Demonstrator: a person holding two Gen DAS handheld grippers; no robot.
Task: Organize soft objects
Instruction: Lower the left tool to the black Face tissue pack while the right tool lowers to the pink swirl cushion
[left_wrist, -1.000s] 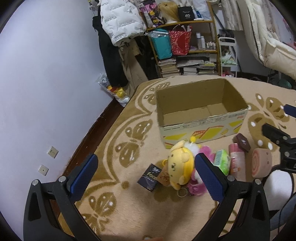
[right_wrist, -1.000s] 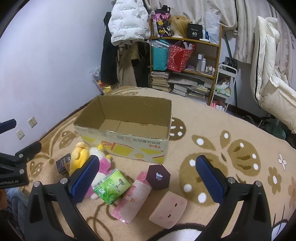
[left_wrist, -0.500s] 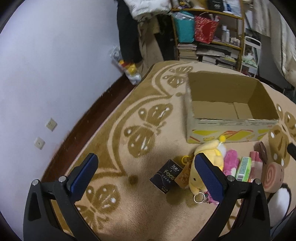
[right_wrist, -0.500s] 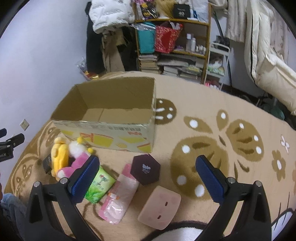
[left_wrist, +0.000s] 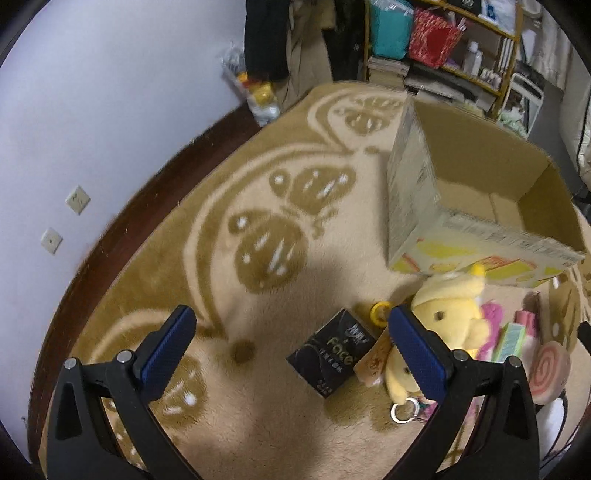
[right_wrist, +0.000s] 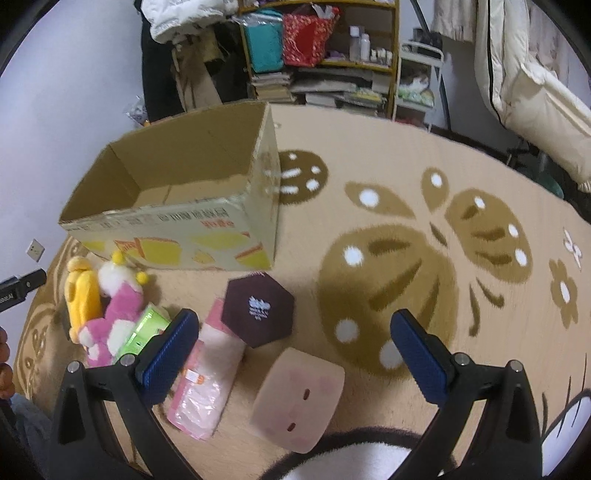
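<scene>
Since a second ago I am swinging my left gripper (left_wrist: 291, 343) leftward and lower, so the yellow plush doll (left_wrist: 443, 317) is now sitting just behind its right finger, lying lengthwise away from me. Both jaws are spread, holding nothing. My right gripper (right_wrist: 291, 343), equally spread, is hovering over the pale pink square cushion (right_wrist: 299, 398). The open cardboard box (left_wrist: 417, 206) is lying ahead-right; the doll's lower body is hidden.

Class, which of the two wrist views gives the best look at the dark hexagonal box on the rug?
The right wrist view. There the hexagonal box lies whole and unobstructed, its pale emblem visible, overlapping the pink packet. In the left wrist view only a blurred dark sliver shows at the far right edge, beyond the yellow plush.
</scene>
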